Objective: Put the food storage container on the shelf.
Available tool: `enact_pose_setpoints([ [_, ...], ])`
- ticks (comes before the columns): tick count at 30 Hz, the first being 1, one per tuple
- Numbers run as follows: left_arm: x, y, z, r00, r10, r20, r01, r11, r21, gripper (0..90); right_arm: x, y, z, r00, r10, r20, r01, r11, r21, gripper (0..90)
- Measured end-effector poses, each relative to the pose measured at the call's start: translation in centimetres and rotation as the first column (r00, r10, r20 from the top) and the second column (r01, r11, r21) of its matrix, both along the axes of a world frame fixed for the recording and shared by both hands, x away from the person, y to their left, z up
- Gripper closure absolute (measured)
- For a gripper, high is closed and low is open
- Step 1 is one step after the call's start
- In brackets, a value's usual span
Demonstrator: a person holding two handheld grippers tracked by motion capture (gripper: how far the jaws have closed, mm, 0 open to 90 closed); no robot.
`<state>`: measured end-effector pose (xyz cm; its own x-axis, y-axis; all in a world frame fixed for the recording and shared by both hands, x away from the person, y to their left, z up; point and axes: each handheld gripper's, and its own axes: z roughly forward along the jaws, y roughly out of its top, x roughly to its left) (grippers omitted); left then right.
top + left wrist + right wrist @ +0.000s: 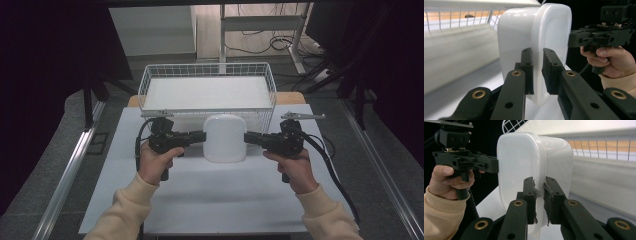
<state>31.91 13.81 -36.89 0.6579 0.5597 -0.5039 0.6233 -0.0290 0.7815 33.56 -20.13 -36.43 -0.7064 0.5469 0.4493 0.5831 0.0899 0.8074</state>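
No readable text, labels or numbers anywhere.

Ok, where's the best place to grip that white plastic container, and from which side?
By its protruding lid rim, from the two short ends. The white plastic container has smooth, rounded walls too wide for the jaws; the thin rim fits between them, as the left gripper and right gripper show.

Lab: dark curtains point(45, 75), floor cables point(270, 42)
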Motion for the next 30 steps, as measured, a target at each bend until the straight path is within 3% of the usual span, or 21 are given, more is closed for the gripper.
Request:
enact_pose_setpoints([
  [17, 2.3, 0.6, 2.9, 0.9995, 0.006, 0.032, -0.006, 1.0, -0.002, 80.3, 2.6, 0.7, 3.3, 0.9987, 0.012, 0.05, -0.012, 1.0, -0.017, 79.5],
  [30, 5.3, 0.6, 6.1, 0.9988, 0.005, 0.049, -0.005, 1.0, -0.001, 80.3, 5.3, 0.8, 6.1, 0.9983, 0.004, 0.059, -0.003, 1.0, -0.011, 79.4],
])
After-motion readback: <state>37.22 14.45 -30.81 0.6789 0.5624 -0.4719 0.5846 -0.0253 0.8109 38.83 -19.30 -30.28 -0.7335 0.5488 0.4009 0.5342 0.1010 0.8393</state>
